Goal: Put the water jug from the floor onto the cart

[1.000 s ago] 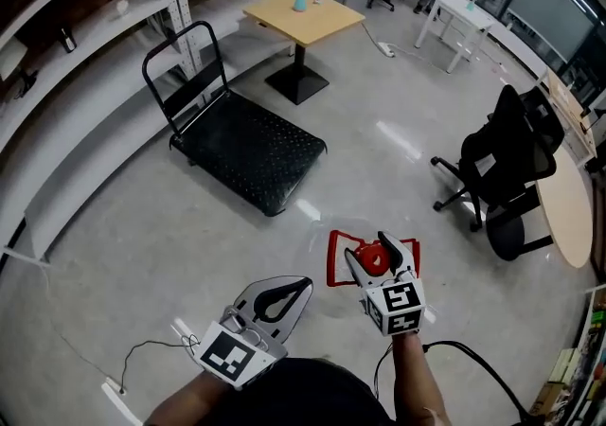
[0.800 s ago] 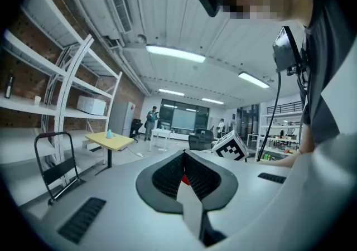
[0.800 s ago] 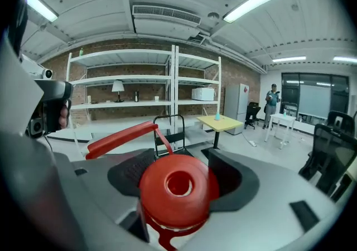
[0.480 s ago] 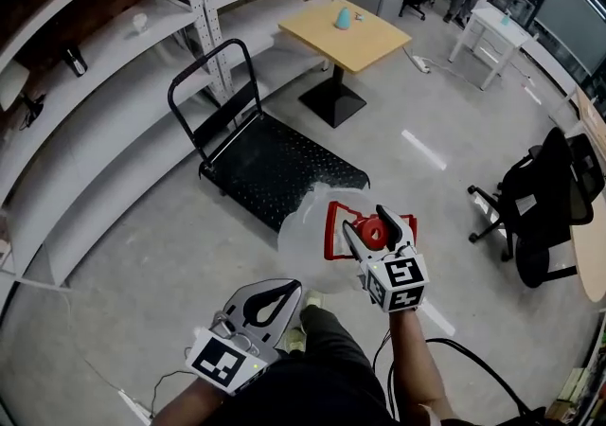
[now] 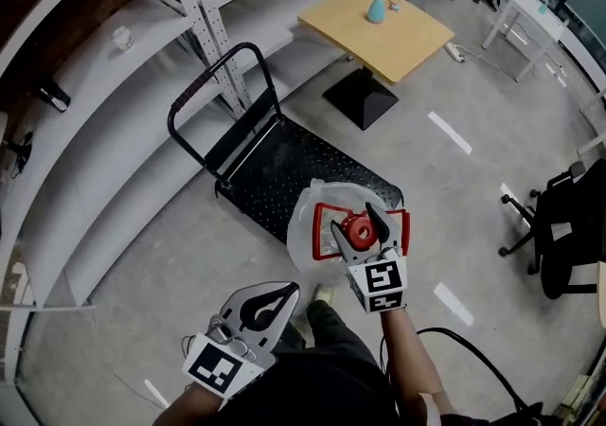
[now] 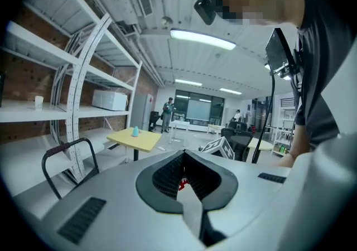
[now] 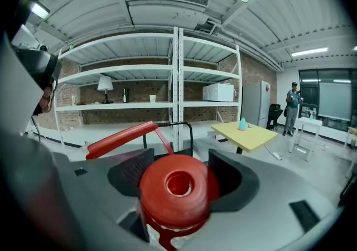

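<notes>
The water jug (image 5: 308, 225) is clear plastic with a red cap (image 5: 359, 228) and a red handle frame (image 5: 327, 225). It hangs off the floor, over the near edge of the black platform cart (image 5: 275, 168). My right gripper (image 5: 361, 227) is shut on the jug's red cap. In the right gripper view the cap (image 7: 174, 188) fills the space between the jaws of the right gripper (image 7: 178, 163), with the red handle (image 7: 120, 135) to its left. The left gripper (image 5: 263, 306) is lower left, shut and holding nothing. The left gripper (image 6: 184, 158) also shows its jaws meeting.
The cart's upright push handle (image 5: 222, 93) stands at its far end, by the metal shelving (image 5: 123, 55). A yellow table (image 5: 398, 36) with a teal object (image 5: 377, 9) stands beyond. An office chair (image 5: 563, 225) is at right, and a black cable (image 5: 464, 344) trails behind.
The person has walked toward the cart with the jug in the right gripper. The cart is now close, and the jug has gone from over bare floor to over the cart's near edge.
</notes>
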